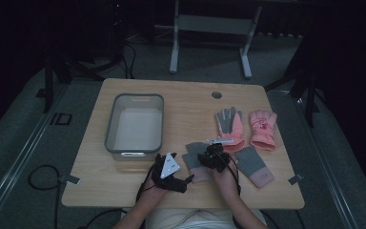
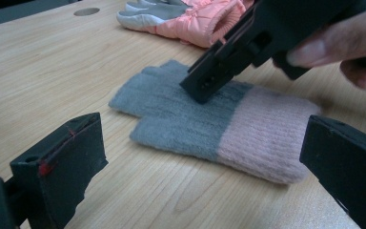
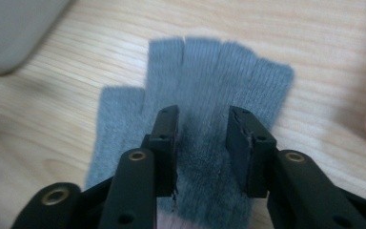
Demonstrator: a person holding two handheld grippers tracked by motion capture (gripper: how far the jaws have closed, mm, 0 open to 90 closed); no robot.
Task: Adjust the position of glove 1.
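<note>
The glove (image 1: 195, 161) (image 2: 209, 126) (image 3: 195, 124) is soft and knitted. Its finger part is grey and its cuff is pale pink. It lies flat on the bench (image 1: 186, 102), near the front edge and a little right of the middle. The short fingers lie close together and point away from the person, toward the far side. The thumb sticks out to the left. The pink cuff is the end nearest the person. The right claw (image 1: 208, 153) (image 2: 201, 86) (image 3: 202, 143) is over the grey part, with its tips at the knit.
</note>
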